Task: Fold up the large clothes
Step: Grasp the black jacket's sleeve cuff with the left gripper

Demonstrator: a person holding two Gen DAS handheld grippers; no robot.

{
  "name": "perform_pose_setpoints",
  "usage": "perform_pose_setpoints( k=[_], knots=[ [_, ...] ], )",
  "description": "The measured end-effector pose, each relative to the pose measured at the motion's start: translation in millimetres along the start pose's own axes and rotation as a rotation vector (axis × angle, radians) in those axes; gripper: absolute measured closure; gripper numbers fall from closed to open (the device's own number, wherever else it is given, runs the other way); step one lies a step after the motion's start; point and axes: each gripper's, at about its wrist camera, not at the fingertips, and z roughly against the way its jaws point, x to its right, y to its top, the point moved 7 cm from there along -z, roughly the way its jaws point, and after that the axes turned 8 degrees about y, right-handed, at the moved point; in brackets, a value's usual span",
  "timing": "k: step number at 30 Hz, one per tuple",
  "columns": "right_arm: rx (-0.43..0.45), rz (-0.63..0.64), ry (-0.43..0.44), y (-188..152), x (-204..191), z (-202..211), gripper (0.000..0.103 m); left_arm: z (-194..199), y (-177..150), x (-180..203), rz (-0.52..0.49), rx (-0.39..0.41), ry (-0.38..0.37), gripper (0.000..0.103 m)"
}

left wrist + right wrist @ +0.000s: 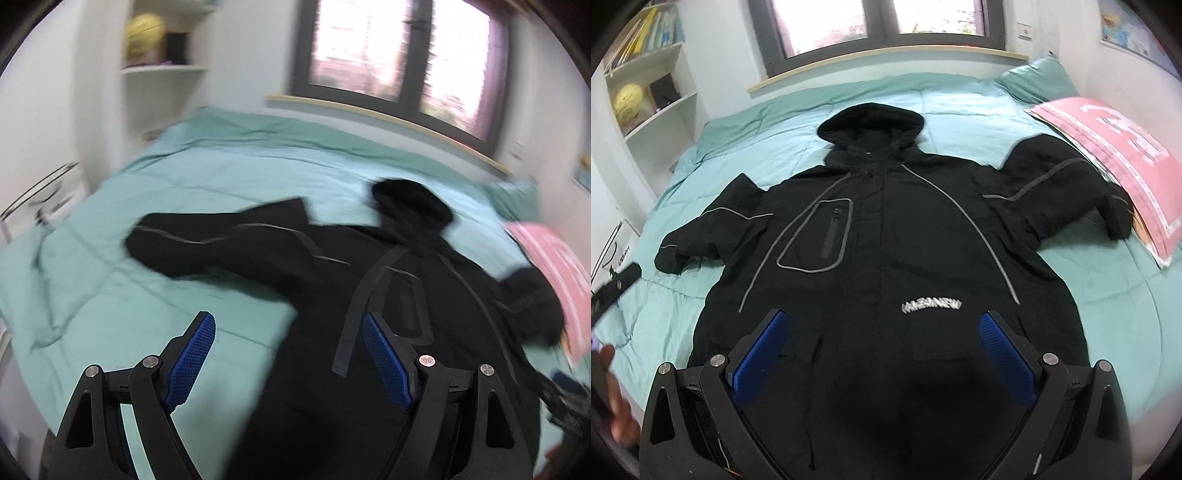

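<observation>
On the bed (960, 107), across a teal quilt, a black hooded jacket (886, 240) lies face up and fully spread, hood (871, 122) toward the window (879, 22). Both sleeves are out to the sides: one sleeve (701, 236) reaches toward the shelving, the other (1071, 188) ends touching a pink cushion (1119, 162). No fold is visible in the body, sleeves or hood, so the task appears to be at its start; every fold is left to make.

The right gripper (882, 350) hangs above the lower front of the jacket, its blue pads spread wide with nothing between them. The left gripper (288, 354) is likewise spread and empty, over the jacket's edge (288, 321) near the shelf-side sleeve (207, 240). The left view is blurred, so whether it touches cloth cannot be confirmed. A hand (613, 398) shows at the edge of the right view.

Judgement: the garment is laid out ready; the sleeves likely come inward first, then the body. The cushion touching one cuff may hinder that sleeve
</observation>
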Motion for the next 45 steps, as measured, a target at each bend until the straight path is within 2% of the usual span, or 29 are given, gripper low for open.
perform_pose_setpoints(
  k=[5, 7, 9, 11, 14, 16, 18, 20, 24, 28, 34, 35, 36, 38, 41, 44, 45],
  knots=[
    [0.003, 0.116, 0.052, 26.1, -39.7, -41.0, 0.0, -70.5, 35.6, -72.0, 0.114, -0.007, 0.056, 0.02],
    [0.009, 0.169, 0.075, 38.1, -57.4, -59.2, 0.0, -101.3, 47.2, -103.3, 0.173, -0.026, 0.072, 0.02],
    [0.017, 0.231, 0.112, 53.1, -81.0, -81.8, 0.0, -135.2, 56.5, -144.0, 0.239, -0.059, 0.123, 0.02],
    [-0.005, 0.272, 0.147, 72.2, -105.8, -106.1, 0.0, -152.3, 61.7, -166.9, 0.271, -0.084, 0.141, 0.02],
    [-0.071, 0.304, 0.198, 96.2, -138.0, -127.8, 0.0, -180.5, 74.6, -202.0, 0.357, -0.15, 0.11, 0.02],
    [-0.103, 0.335, 0.188, 111.3, -158.3, -135.7, 0.0, -199.9, 82.2, -224.0, 0.443, -0.189, 0.068, 0.02],
    [-0.134, 0.356, 0.166, 122.9, -171.9, -141.9, 0.0, -223.9, 83.4, -242.3, 0.506, -0.236, 0.049, 0.02],
    [-0.189, 0.365, 0.154, 129.8, -182.7, -150.8, 0.0, -247.7, 80.3, -254.3, 0.547, -0.281, 0.064, 0.02],
    [-0.291, 0.344, 0.167, 133.4, -196.2, -164.6, 0.0, -295.5, 64.8, -266.3, 0.555, -0.38, 0.09, 0.02],
    [-0.321, 0.355, 0.163, 136.7, -208.3, -180.8, 0.0, -326.2, 59.8, -270.5, 0.541, -0.389, 0.096, 0.02],
    [-0.286, 0.432, 0.129, 128.0, -222.7, -224.1, 0.001, -335.3, 66.6, -263.6, 0.536, -0.329, 0.065, 0.021],
    [-0.291, 0.434, 0.136, 124.4, -226.2, -232.0, 0.003, -336.6, 68.0, -263.9, 0.53, -0.32, 0.064, 0.037],
    [-0.298, 0.431, 0.139, 122.2, -228.0, -237.6, 0.005, -337.0, 71.2, -261.8, 0.51, -0.308, 0.05, 0.047],
    [-0.334, 0.399, 0.154, 115.1, -231.5, -252.9, 0.008, -328.2, 78.8, -258.6, 0.467, -0.274, 0.069, 0.061],
    [-0.346, 0.383, 0.171, 111.3, -236.4, -262.2, 0.009, -303.0, 95.9, -256.7, 0.427, -0.215, 0.068, 0.069],
    [-0.323, 0.385, 0.187, 115.8, -246.3, -269.2, 0.01, -274.4, 107.8, -271.5, 0.453, -0.165, 0.063, 0.072],
    [-0.303, 0.382, 0.193, 118.3, -249.1, -272.3, 0.01, -265.5, 110.7, -280.6, 0.456, -0.142, 0.107, 0.072]
  ],
)
